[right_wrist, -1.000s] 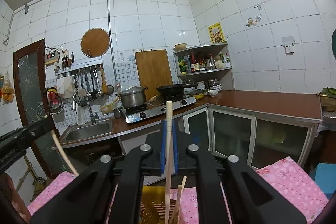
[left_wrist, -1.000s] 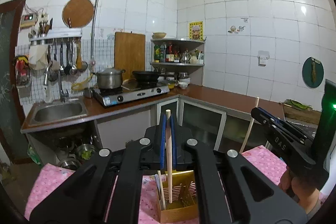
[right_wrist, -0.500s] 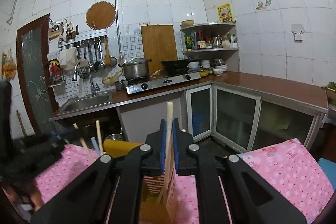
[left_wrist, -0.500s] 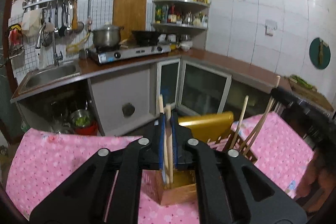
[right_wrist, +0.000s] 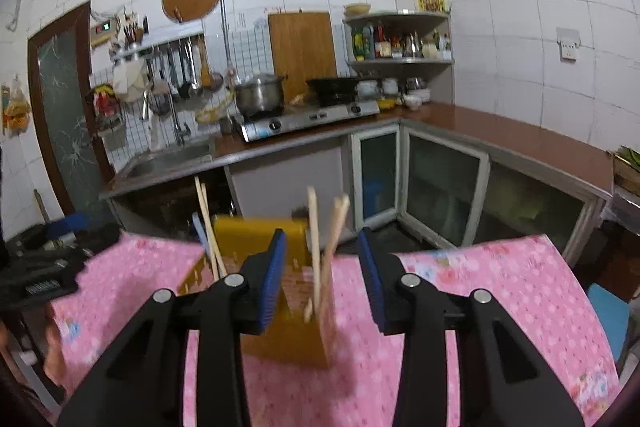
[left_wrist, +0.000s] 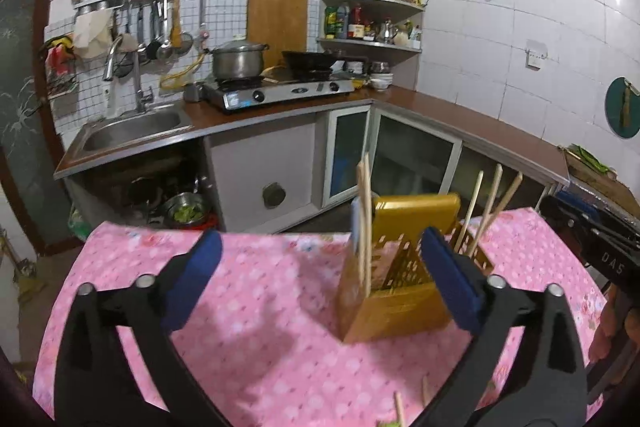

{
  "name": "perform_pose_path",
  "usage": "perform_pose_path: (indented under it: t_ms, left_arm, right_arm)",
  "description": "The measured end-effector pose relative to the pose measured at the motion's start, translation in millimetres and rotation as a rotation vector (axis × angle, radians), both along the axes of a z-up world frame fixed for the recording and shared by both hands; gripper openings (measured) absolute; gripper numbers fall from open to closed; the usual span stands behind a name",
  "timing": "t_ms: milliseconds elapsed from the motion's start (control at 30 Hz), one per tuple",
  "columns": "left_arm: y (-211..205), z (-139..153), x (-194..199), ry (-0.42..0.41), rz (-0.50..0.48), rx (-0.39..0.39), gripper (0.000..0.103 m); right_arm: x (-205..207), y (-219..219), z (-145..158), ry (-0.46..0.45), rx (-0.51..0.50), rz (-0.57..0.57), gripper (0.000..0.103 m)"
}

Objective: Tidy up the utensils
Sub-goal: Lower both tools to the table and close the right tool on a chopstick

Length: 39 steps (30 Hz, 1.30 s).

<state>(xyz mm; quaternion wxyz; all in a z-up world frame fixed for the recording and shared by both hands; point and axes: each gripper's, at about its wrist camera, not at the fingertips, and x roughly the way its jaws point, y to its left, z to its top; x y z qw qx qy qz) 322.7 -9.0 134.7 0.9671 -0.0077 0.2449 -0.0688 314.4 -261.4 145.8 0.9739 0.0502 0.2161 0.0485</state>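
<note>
A yellow utensil holder [left_wrist: 394, 283] stands on the pink tablecloth [left_wrist: 260, 327]; it also shows in the right wrist view [right_wrist: 288, 319]. Wooden chopsticks [left_wrist: 363, 219] stand in its left compartment and several more [left_wrist: 486, 211] lean in its right one. In the right wrist view, chopsticks [right_wrist: 320, 255] stand in the near compartment and others [right_wrist: 208, 231] at the left. My left gripper [left_wrist: 320, 279] is open and empty, just in front of the holder. My right gripper [right_wrist: 322, 279] is open and empty, its jaws either side of the chopsticks.
Loose chopstick ends [left_wrist: 400, 407] lie on the cloth near the front edge. Beyond the table are a sink [left_wrist: 132, 127], a gas stove [left_wrist: 280, 91] with a pot, and glass-front cabinets [left_wrist: 400, 155]. The right gripper's body [left_wrist: 600, 239] is at the far right.
Both grippers have opened and let go of their chopsticks, which now stand in the holder. Both have drawn back from the holder, and the views have tilted down toward the table.
</note>
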Motion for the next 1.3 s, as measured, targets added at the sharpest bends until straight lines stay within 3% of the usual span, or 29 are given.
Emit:
perform_pose_path:
  t_ms: [433, 600, 933, 1067, 1300]
  left_arm:
    - [29, -82, -27, 0.212, 0.037, -0.026, 0.098]
    - [28, -108, -31, 0.248, 0.065, 0.037, 0.098]
    - [43, -132, -30, 0.277, 0.088, 0.094, 0.098]
    - [51, -138, -29, 0.299, 0.082, 0.071, 0.098]
    - [48, -146, -28, 0.329, 0.062, 0.068, 0.098]
  right_arm:
    - [-31, 12, -110, 0.315, -0.006, -0.01, 0.037]
    - [-27, 31, -143, 0.396, -0.009, -0.017, 0.037]
    - [-16, 68, -166, 0.473, -0.001, -0.005, 0.036]
    - [-9, 78, -173, 0.516, -0.001, -0.004, 0.019]
    - [0, 94, -181, 0.567, 0.012, -0.011, 0.012]
